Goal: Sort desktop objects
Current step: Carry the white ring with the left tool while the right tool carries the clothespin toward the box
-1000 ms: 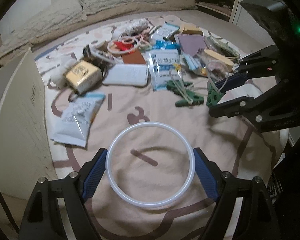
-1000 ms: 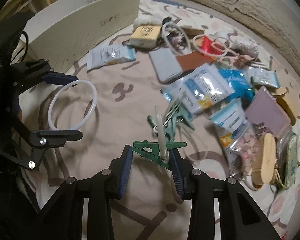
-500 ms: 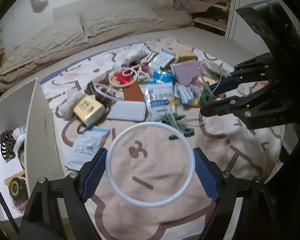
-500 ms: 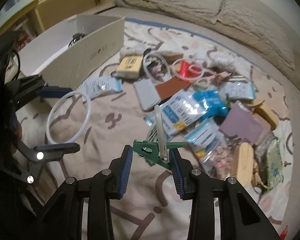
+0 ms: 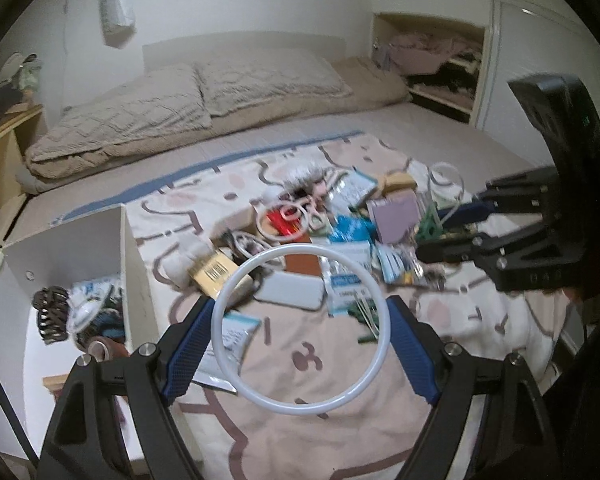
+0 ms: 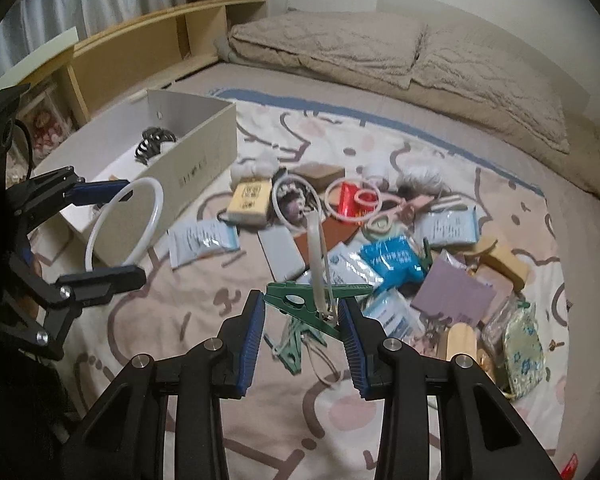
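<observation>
My left gripper (image 5: 300,308) is shut on a white plastic ring (image 5: 220,320), its blue pads pressing the ring's two sides, in the air above the patterned blanket (image 5: 324,440). In the right wrist view that ring (image 6: 160,208) hangs in front of the white cardboard box (image 6: 196,152), held by the left gripper (image 6: 112,236). My right gripper (image 6: 302,312) is shut on a green clothes peg (image 6: 292,300) with a pale strap (image 6: 316,248) sticking up from it. In the left wrist view the right gripper (image 5: 436,232) and peg (image 5: 428,228) hover at the right over the pile.
The open box (image 5: 128,264) at the left holds a black hair claw (image 5: 52,312) and small items. On the blanket lie packets, a yellow box (image 6: 250,200), a white power bank (image 6: 282,252), pink rings (image 6: 352,200) and more green pegs (image 6: 296,340). Pillows and a wooden shelf (image 6: 140,40) stand behind.
Both grippers have risen off the blanket with the ring and the peg still held. The views tilted up, so the open box and the room behind came into sight.
</observation>
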Tool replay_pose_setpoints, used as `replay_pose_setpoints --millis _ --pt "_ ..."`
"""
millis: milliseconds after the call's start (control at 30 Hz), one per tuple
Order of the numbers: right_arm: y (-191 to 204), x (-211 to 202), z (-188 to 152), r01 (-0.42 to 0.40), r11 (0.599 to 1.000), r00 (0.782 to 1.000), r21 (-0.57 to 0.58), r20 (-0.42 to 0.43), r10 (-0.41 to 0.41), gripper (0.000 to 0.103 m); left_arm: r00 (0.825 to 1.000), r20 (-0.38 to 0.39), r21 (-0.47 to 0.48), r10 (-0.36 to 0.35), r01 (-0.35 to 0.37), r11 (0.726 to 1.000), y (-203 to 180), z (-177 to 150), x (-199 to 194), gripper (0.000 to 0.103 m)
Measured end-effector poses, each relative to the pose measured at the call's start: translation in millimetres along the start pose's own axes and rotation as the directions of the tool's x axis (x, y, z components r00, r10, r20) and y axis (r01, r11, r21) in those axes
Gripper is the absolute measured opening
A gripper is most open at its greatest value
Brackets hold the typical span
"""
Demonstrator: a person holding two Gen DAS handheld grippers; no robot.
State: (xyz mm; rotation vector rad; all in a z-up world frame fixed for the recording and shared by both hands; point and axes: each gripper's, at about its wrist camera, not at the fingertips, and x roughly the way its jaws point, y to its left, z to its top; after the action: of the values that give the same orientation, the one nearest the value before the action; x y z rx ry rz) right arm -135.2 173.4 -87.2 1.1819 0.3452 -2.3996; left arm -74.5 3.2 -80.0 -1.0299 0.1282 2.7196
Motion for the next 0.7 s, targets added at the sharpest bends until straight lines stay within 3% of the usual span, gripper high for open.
replay_pose_setpoints --millis 300,700 --pt "17 -11 27 -0.005 1.0 0.998 -0.017 0.058 0.006 0.038 0.995 0.043 -0.068 0.094 -0.091 0.994 26 18 -19 0.085" --pt "47 -25 72 -0.039 0.997 0.991 -0.074 0.125 0.048 0.038 0.969 0.09 -0.194 0.232 -0.211 0.958 80 35 -53 0.085"
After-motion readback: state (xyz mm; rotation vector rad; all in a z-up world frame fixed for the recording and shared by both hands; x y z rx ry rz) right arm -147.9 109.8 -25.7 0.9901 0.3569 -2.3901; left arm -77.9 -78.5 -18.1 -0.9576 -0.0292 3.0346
